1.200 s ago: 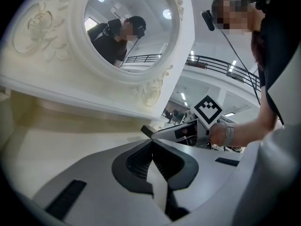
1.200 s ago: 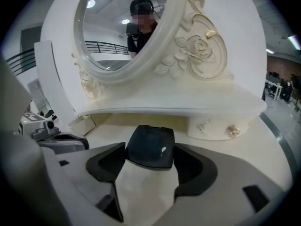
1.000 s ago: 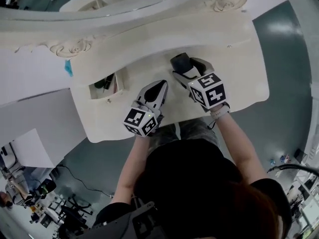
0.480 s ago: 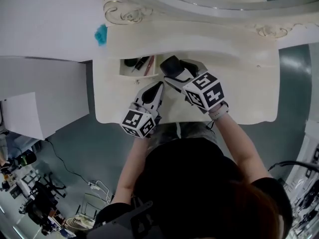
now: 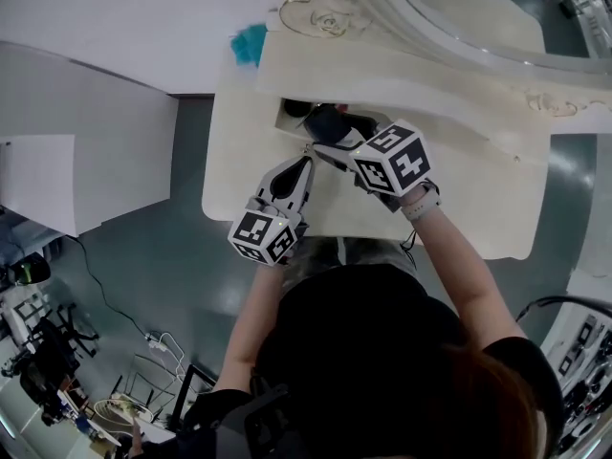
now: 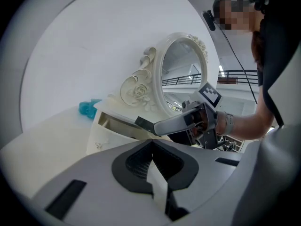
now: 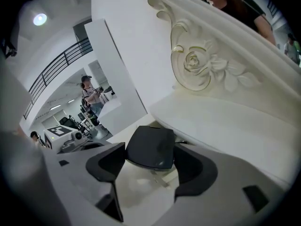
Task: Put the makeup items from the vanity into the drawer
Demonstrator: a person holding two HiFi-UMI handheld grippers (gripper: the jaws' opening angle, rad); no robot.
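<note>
right gripper (image 5: 337,138): my jaws are clamped on a dark flat compact case (image 7: 151,147), one pad on each side edge, with the case projecting forward past the tips. in the head view the case sits at the mouth of the open drawer (image 6: 104,134), over its right-hand part; i cannot tell whether the case touches the drawer wall or anything inside. the drawer is pulled out from under the raised back shelf of the vanity (image 5: 239,170), and dark items lie in it, too small to identify. left gripper (image 5: 304,165): my jaws are pressed together with nothing between them. this gripper is over the bare vanity top, just beside the right gripper and nearer the front edge, with its tips pointing toward the drawer. the left gripper view shows the right gripper reaching across to the drawer opening, with the drawer front facing the camera. a small teal object (image 5: 251,42) rests on the vanity near the left rear corner, well apart from both grippers. behind the drawer stands an oval mirror (image 6: 181,74) in an ornate white frame; a carved rose (image 7: 195,64) on that frame is above the held case in the right gripper view.
</note>
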